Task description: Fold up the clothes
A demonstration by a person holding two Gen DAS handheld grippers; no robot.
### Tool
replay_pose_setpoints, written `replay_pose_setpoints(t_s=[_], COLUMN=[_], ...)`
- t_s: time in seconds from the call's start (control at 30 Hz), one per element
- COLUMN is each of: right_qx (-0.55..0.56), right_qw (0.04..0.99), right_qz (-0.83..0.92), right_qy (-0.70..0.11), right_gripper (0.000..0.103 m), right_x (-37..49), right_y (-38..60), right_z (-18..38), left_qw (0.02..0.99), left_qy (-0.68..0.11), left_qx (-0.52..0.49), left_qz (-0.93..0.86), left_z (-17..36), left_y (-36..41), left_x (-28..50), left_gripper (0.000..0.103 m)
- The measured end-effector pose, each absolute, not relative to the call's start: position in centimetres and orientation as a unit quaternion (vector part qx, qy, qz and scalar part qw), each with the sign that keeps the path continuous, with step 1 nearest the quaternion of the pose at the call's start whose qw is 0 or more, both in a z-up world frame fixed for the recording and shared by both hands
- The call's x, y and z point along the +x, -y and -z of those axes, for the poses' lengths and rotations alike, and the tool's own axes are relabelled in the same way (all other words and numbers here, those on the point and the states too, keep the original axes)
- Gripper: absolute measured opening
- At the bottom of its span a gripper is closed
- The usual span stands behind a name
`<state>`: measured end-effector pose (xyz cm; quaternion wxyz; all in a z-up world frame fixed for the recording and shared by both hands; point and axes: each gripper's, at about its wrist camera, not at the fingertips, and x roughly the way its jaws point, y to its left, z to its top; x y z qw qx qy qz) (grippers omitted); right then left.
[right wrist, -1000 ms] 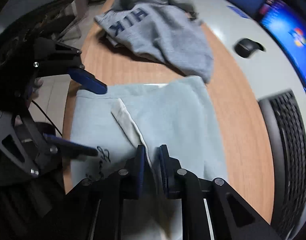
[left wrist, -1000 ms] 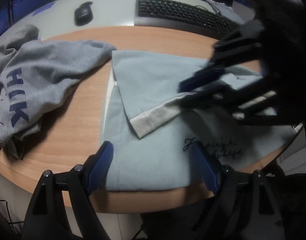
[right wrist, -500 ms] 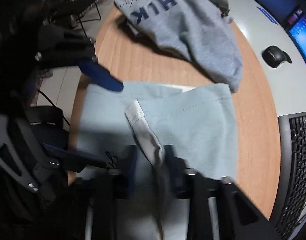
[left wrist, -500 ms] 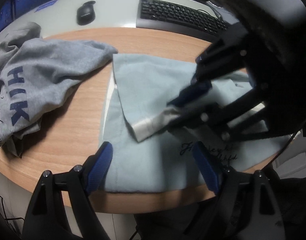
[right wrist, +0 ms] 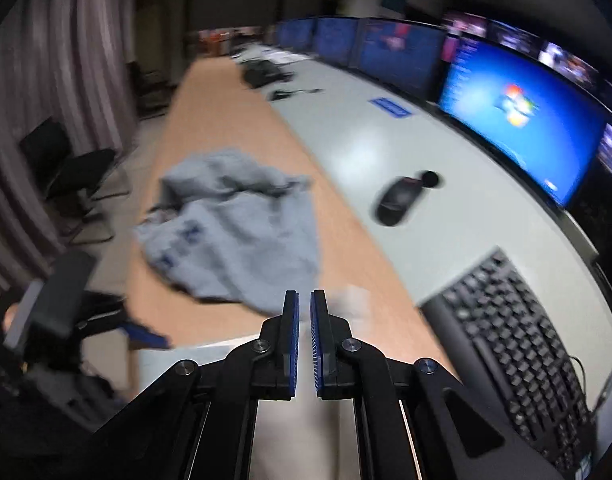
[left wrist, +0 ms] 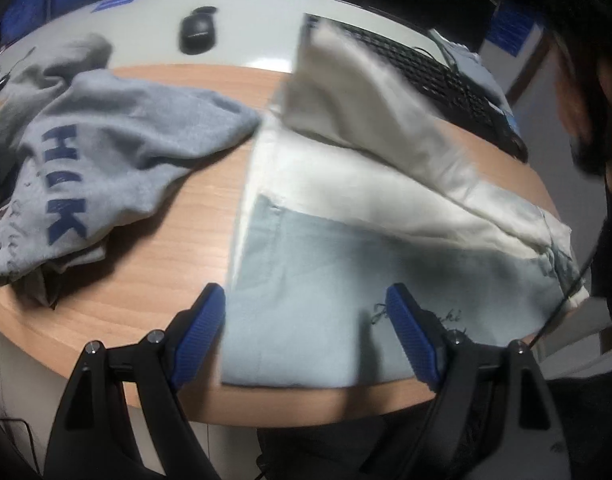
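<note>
Both tools level (left (left wrist: 306, 330) spread, right (right wrist: 301, 312) pinched).

Desk: a curved top with a wooden front band (left wrist: 161, 256) and a pale grey rear band (right wrist: 370, 152).
Keyboard (left wrist: 430, 76): black, at 1 o'clock in the left wrist view, on the grey band.
Mouse (left wrist: 197, 32): black, at 11 o'clock, well apart from the keyboard.
Monitor (right wrist: 518, 116): lit blue, at 2 o'clock in the right wrist view.
Chairs (right wrist: 77, 176): dark, at 9 o'clock, beside the desk.
</note>
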<state>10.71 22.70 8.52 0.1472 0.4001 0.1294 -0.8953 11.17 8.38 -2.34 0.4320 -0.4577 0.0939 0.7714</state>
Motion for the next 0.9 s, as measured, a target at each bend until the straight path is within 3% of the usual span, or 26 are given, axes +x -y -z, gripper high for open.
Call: replay_pose_setpoints(t_s=[0.17,0.23,0.33,0.37,0.4,0.43,0.47,0.5,0.67,0.77,0.9], right_qx=[0.483,0.493,0.464,0.46,0.455,0.45,0.446,0.444,0.476,0.503,0.509], right_qw=[0.216,0.232,0.202,0.182,0.162,0.142,0.123,0.117,0.118,0.126,0.152], right_qz=[0.842,0.833,0.858,0.866,0.874,0.881,0.886,0.888,0.871,0.853,0.841], right_qy=[-0.101,-0.094,-0.087,-0.071,-0.056,-0.04,-0.031,-0.017,0.027,0.054,0.1], right_gripper=[0.007,0.007,0.008,0.017,0.041,0.056,0.078,0.081,0.08,0.068,0.068], right_x=[10.2,10.9,10.9,10.4,9.9,9.4,8.9,8.3,4.6,2.7,1.2], right_y=[-18.9,-18.7,-22.2,-24.5,-26.8,-29.1,-31.0,-33.0,-37.9,-38.7,-40.4], right_z=[-0.2,1.4,-0.6,-1.5,-2.4,-3.3,-3.7,-3.8,-1.6,1.0,2.8], left_qw=[0.426,0.429,0.438,0.441,0.445,0.448,0.451,0.454,0.454,0.435,0.427], left_qy=[-0.082,-0.086,-0.102,-0.108,-0.113,-0.118,-0.123,-0.129,-0.168,-0.2,-0.215], left_qx=[-0.46,-0.456,-0.447,-0.444,-0.441,-0.438,-0.435,-0.432,-0.42,-0.424,-0.428], left_qz=[-0.775,-0.775,-0.773,-0.772,-0.771,-0.77,-0.77,-0.769,-0.768,-0.768,-0.767], left_z=[2.2,2.1,1.9,1.8,1.7,1.6,1.6,1.5,1.6,2.7,3.6], left_y=[-7.3,-7.8,-9.4,-9.9,-10.4,-10.9,-11.4,-12.0,-15.1,-17.5,-18.0], left_x=[10.6,10.6,11.0,11.1,11.2,11.3,11.4,11.5,11.7,11.4,11.9], left_gripper=[0.083,0.083,0.083,0.083,0.083,0.083,0.083,0.083,0.083,0.083,0.083])
